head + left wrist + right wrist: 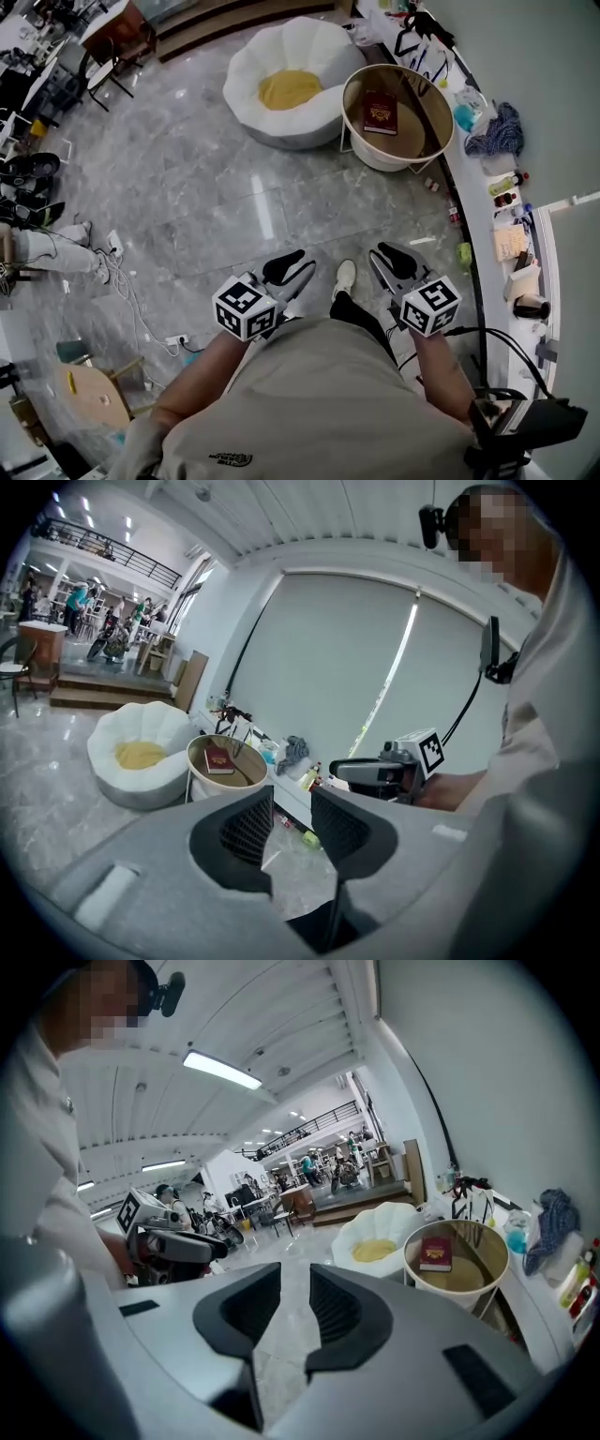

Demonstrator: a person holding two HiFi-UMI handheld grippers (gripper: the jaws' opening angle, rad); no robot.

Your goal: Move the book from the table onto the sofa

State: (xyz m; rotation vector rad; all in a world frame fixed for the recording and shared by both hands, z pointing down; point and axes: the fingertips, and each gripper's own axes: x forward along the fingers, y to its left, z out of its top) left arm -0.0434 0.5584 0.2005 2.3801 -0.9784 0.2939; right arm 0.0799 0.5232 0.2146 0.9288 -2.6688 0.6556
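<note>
Head view has me standing well back from the round table (352, 103), and the book (380, 113) lies flat inside its raised rim, dark red, toward the side nearest the sofa (253, 56). The sofa is a white petal-shaped seat with a yellow cushion (289, 89), and it sits just beside the table, the two nearly touching. Grey floor (187, 178) lies between me and both of them. Along my right runs a white counter (473, 202) cluttered with bottles, papers and a blue cloth (497, 131); a few small bottles (431, 185) stand on the floor at its foot, near the table's legs. My shoe (344, 278) shows between the two grippers. To my left are loose cables (131, 300), a seated person's legs (47, 251) and a small wooden stool (89, 394). The left gripper (292, 270) and right gripper (394, 255) are side by side in front of me, both pointed toward the table. In the left gripper view the jaws are released, with a clear gap and only floor and counter seen through it. In the right gripper view the jaws are likewise parted and grasp nothing, with the book (436, 1253) far off to the right of them.
</note>
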